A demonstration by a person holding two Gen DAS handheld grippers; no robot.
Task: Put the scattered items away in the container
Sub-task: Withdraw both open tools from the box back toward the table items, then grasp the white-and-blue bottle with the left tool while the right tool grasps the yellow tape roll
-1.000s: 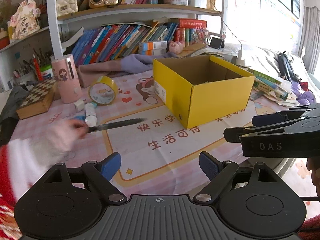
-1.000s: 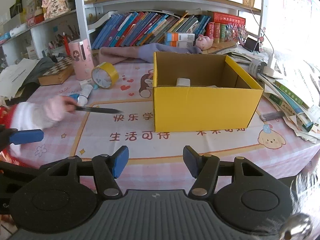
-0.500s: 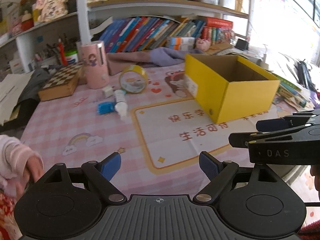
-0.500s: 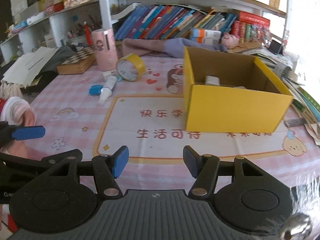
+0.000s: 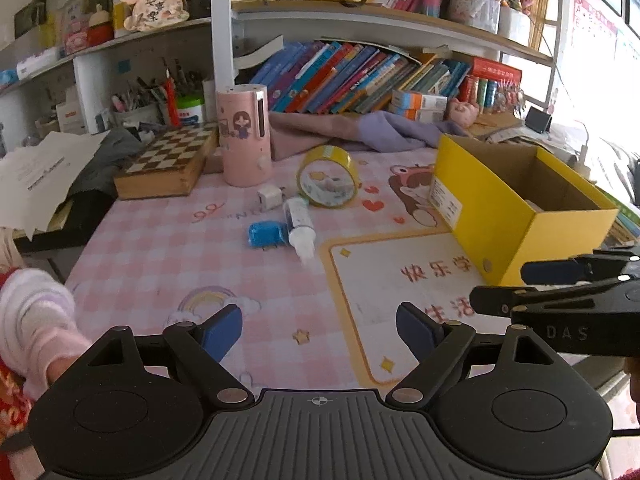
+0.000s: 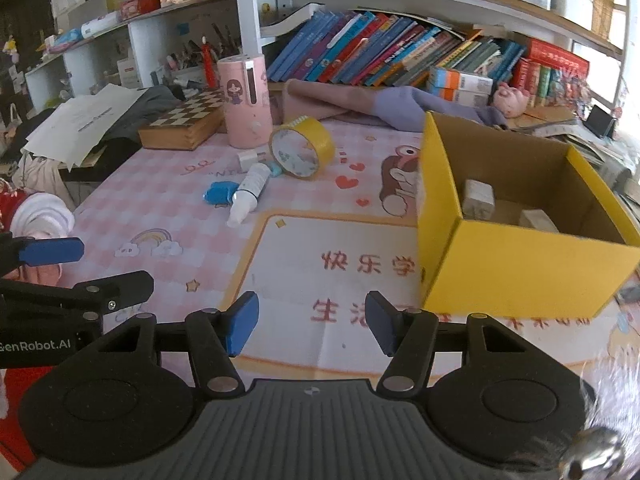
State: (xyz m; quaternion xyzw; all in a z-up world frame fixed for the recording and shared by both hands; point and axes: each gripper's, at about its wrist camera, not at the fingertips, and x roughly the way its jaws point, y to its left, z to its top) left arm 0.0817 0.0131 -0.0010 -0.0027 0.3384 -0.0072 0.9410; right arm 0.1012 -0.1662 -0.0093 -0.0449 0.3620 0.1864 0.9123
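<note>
Both cameras sit low at the near edge of the table (image 5: 160, 248), each looking forward and a little down along its own fingers toward the bookshelf. The left wrist view stands more to the left, the yellow box (image 5: 516, 216) at its right side. The right wrist view looks into this box (image 6: 520, 264). Both share the tape roll (image 5: 327, 177) (image 6: 302, 148) and each other's gripper at the edge

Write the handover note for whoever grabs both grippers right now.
Left gripper: jaws open, empty, above the mat.
Right gripper: jaws open, empty, beside the yellow cardboard box.
Done: two small white boxes lie in the yellow box.
Left on the pink checked tablecloth: yellow tape roll, white tube, blue crumpled packet, white plug adapter.
</note>
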